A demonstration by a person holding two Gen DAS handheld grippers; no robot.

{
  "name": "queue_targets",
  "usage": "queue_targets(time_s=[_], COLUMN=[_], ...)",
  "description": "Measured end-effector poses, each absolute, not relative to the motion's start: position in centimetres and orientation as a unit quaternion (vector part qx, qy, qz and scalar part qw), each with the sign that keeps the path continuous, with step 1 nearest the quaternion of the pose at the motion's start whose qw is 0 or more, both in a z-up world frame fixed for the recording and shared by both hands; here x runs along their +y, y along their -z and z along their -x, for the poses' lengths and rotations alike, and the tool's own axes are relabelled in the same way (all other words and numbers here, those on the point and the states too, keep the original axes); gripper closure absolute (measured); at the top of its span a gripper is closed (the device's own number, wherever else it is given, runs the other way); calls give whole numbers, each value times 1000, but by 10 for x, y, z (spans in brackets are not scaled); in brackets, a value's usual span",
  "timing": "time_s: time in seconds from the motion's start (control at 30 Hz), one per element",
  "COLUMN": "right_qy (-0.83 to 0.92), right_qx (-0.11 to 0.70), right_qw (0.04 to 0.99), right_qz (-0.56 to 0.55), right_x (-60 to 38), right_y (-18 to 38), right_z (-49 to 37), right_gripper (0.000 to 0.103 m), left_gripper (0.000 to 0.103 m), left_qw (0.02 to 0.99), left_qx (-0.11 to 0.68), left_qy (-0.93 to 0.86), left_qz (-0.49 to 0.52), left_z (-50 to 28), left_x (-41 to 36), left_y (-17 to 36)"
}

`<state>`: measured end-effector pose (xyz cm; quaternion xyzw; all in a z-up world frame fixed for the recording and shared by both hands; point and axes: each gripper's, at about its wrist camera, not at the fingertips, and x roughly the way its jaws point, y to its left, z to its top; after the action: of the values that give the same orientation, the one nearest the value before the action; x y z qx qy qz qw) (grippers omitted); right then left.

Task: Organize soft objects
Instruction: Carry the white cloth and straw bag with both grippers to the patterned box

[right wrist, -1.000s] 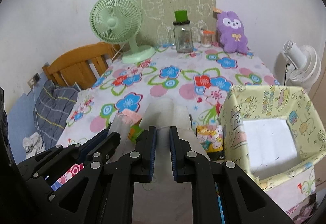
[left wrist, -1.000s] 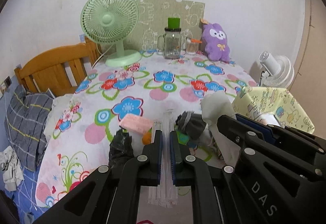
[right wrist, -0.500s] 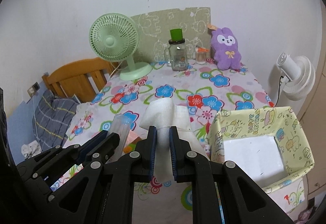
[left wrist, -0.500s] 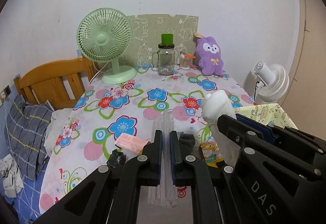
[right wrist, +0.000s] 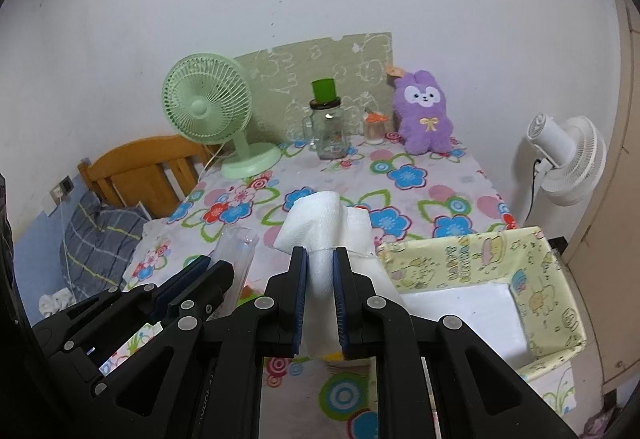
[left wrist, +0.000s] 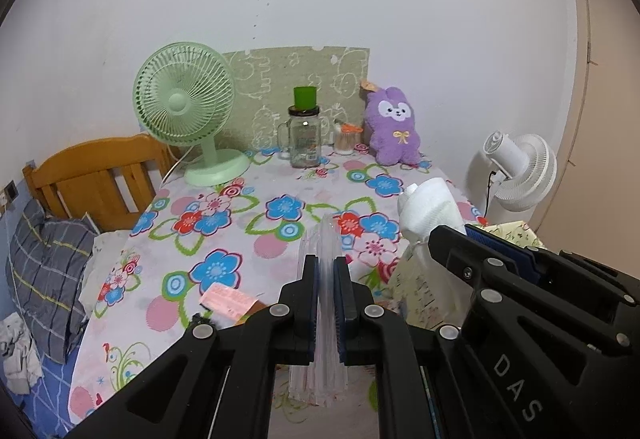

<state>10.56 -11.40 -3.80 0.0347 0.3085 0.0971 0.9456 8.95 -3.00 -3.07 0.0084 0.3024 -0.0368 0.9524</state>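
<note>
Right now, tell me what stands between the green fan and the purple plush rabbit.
Between the green fan and the purple plush rabbit stand a glass jar with a green cup on top and a small orange-lidded container, clearest from the right wrist.

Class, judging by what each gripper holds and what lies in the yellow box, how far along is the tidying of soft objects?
Done: little shows; the yellow box shows only its white bottom.
In hand: the right gripper pinches white foam wrap; the left gripper is shut on a clear plastic bag.
Left: boxing both, plus the pink packet on the floral table.

table w/ floral cloth (left wrist: 248, 239): green fan (left wrist: 188, 111), glass jar (left wrist: 305, 137), purple plush (left wrist: 394, 127) at back; pink packet (left wrist: 228, 299) near front.
</note>
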Motion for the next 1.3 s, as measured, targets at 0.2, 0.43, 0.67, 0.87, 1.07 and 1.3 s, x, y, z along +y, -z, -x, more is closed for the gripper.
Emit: queue_targets(time_s=[0.2, 0.43, 0.67, 0.87, 1.07, 1.3], right_qy=[-89, -75, -55, -39, -21, -3], right_qx=[300, 293, 291, 288, 285, 293], right_qw=[949, 952, 954, 955, 956, 954], right_qz=[-39, -47, -53, -60, -66, -69], right_x=[-134, -157, -183, -204, -224, -241], right_y=[32, 27, 27, 26, 27, 35], right_z=[-107, -108, -110, -109, -110, -115], right_gripper=[87, 87, 87, 87, 87, 87], left_gripper=[99, 99, 99, 99, 99, 99], left_qw=[954, 955, 954, 953, 951, 946], left_qx=[295, 289, 288, 287, 287, 297], left_qy=[44, 57, 73, 90, 105, 120], left_qz=[-15, -25, -35, -40, -43, -39], left_z=[-93, -98, -102, -107, -112, -121], left_x=[-49, -73, -99, -121, -140, -156], left_y=[26, 23, 23, 24, 25, 35])
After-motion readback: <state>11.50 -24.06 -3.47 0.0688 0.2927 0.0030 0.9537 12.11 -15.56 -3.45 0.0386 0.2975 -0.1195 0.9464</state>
